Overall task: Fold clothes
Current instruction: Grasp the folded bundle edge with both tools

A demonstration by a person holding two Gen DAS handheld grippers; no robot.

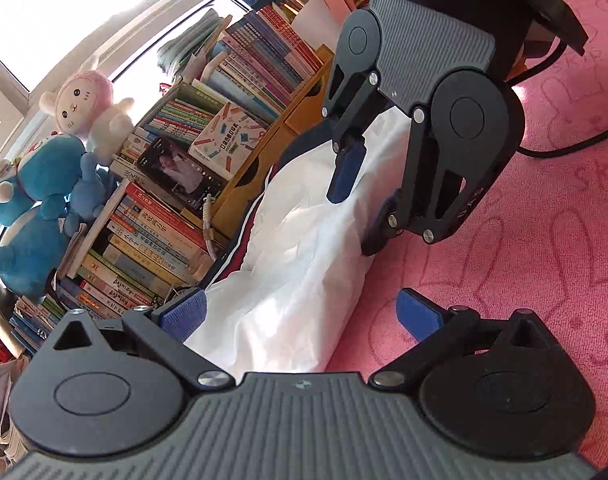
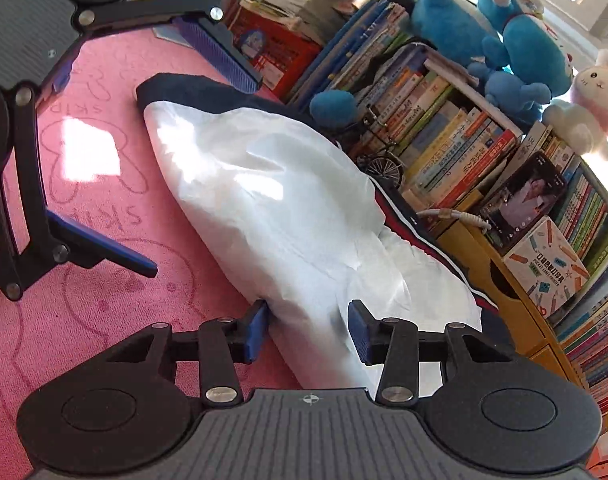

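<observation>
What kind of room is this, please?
Probably a child's bedroom or study at home: stacked books, plush toys by a window, and a pink patterned cover under the garment.

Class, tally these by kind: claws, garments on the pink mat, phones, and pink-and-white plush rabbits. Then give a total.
Black claws with blue pads: 2, the left claw and the right claw
White fabric garment with navy trim: 1
Black phone with lit screen: 1
Pink-and-white plush rabbit: 1
Total: 5
</observation>
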